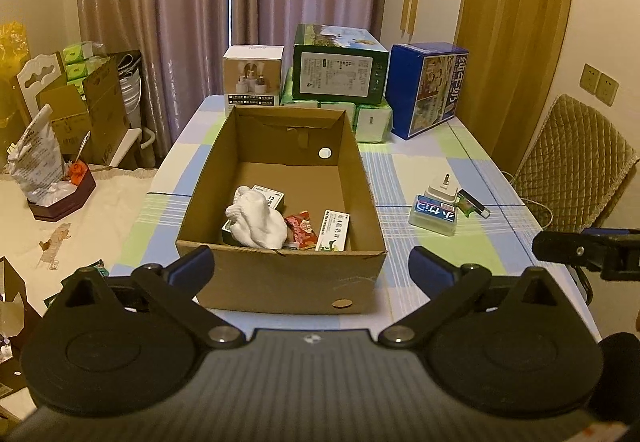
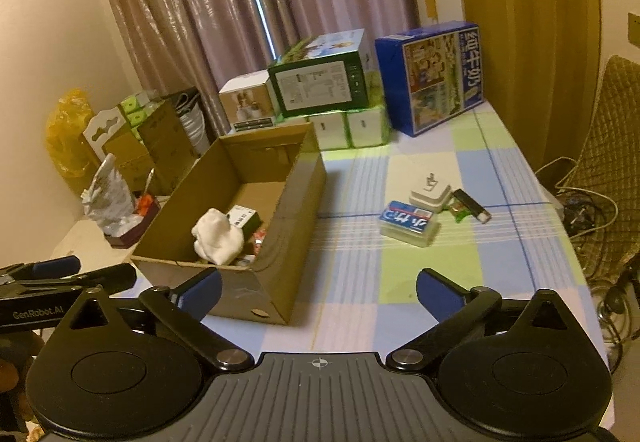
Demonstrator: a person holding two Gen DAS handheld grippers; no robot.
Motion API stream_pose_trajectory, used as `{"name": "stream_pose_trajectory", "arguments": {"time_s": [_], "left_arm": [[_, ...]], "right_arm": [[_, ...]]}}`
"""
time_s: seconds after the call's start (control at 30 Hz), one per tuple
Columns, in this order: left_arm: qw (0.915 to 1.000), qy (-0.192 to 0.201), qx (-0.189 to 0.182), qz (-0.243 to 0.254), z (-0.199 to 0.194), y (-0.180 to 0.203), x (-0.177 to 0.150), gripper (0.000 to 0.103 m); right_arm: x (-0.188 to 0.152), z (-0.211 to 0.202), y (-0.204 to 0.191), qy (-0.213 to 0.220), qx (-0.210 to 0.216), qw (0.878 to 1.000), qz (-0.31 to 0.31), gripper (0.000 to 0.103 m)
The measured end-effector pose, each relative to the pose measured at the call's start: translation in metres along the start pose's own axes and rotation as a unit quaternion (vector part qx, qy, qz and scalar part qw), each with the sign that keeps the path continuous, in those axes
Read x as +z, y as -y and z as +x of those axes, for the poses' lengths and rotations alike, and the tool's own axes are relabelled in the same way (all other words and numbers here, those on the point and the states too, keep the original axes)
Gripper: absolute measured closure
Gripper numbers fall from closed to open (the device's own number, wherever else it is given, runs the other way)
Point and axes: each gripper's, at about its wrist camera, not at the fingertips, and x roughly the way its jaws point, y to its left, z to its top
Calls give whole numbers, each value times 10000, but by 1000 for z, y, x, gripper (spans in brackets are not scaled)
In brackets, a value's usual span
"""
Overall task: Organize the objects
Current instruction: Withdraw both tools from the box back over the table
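An open cardboard box [image 1: 280, 282] [image 2: 296, 202] stands on the checked tablecloth. Inside lie a white sock bundle [image 1: 258, 220] [image 2: 218, 236], a red packet [image 1: 302, 228], a white-green medicine carton [image 1: 334, 232] and another small carton [image 1: 272, 198] [image 2: 244, 218]. To the box's right on the cloth sit a blue-labelled clear case [image 1: 434, 216] [image 2: 408, 222], a white plug adapter [image 1: 442, 192] [image 2: 430, 194] and a black lighter [image 1: 474, 202] [image 2: 472, 206]. My left gripper [image 1: 312, 268] hangs open in front of the box's near wall. My right gripper [image 2: 320, 292] is open over the cloth, right of the box.
At the table's far end stand a green box [image 1: 340, 72] on tissue packs, a blue milk carton [image 1: 428, 86] and a small white box [image 1: 252, 74]. A quilted chair [image 1: 576, 158] is at the right. Cartons and bags crowd a side surface [image 1: 72, 210] on the left.
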Motion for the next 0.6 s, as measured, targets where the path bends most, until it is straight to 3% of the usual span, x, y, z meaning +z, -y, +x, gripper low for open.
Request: {"name": "stream_pose_trajectory", "arguments": {"time_s": [0.6], "left_arm": [[9988, -220, -359, 249, 10, 41, -8, 1]], "right_arm": [[-16, -15, 48, -76, -335, 9983, 464, 2]]}}
